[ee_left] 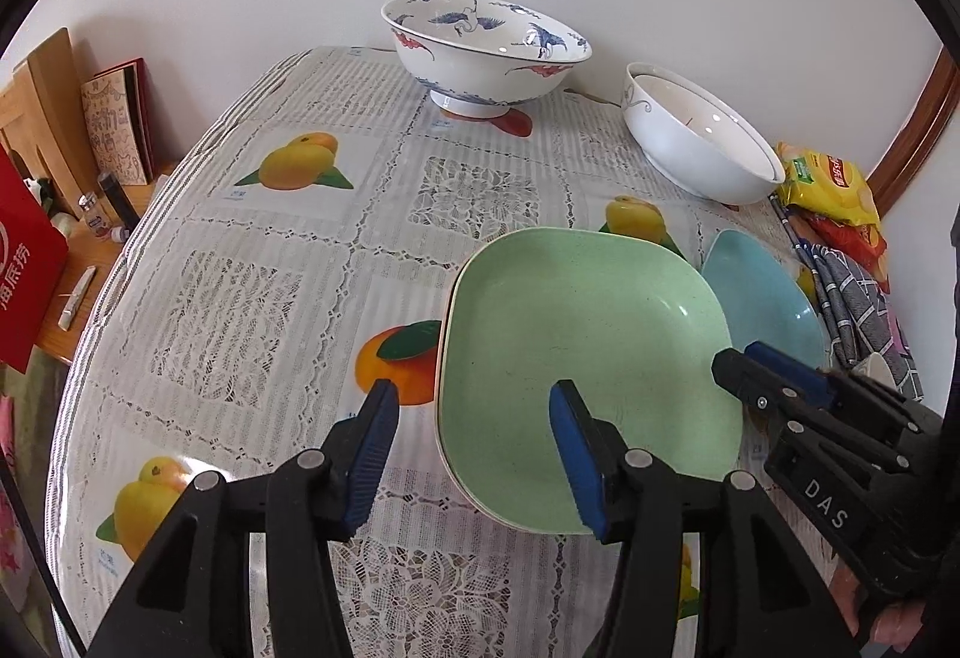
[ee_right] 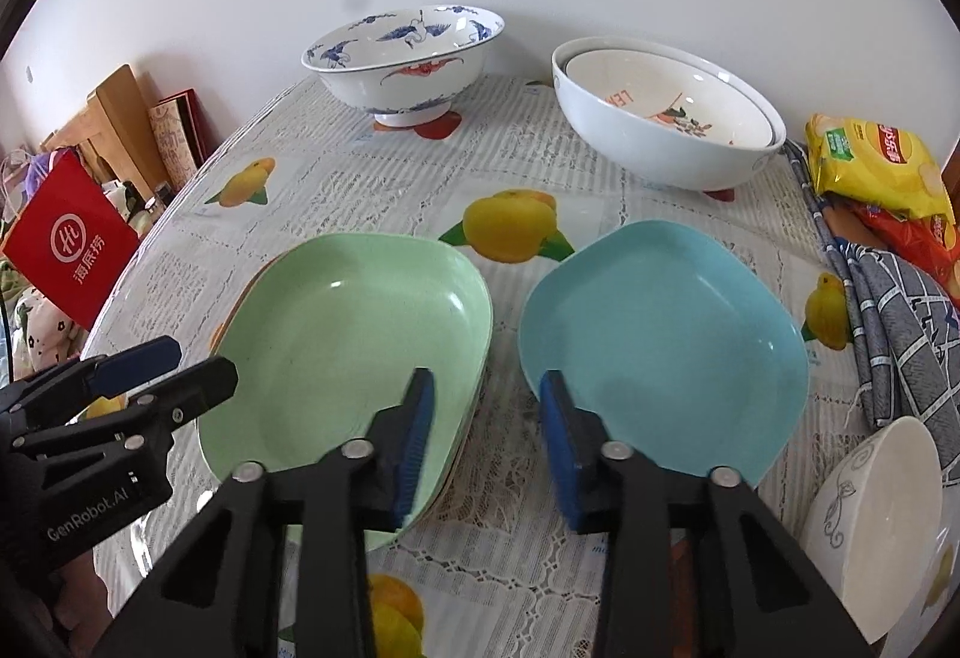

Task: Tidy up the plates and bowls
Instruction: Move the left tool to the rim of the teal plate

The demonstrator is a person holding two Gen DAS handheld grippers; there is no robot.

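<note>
A green square plate (ee_left: 591,358) (ee_right: 354,352) lies on top of a stack of plates on the table. A blue square plate (ee_right: 660,340) (ee_left: 762,298) lies to its right. My left gripper (ee_left: 474,454) is open over the green plate's near left edge, one finger either side of the rim. My right gripper (ee_right: 485,448) is open and empty, above the gap between the two plates. A crane-painted bowl (ee_left: 480,51) (ee_right: 408,57) and nested white bowls (ee_left: 702,141) (ee_right: 666,117) stand at the back. A small white bowl (ee_right: 876,526) lies on its side at right.
The table has a fruit-print lace cloth (ee_left: 270,250). Snack bags (ee_right: 876,172) and a grey checked cloth (ee_right: 900,322) lie along the right edge. A red bag (ee_right: 66,244), a wooden board (ee_left: 42,99) and small items sit on a side shelf at left.
</note>
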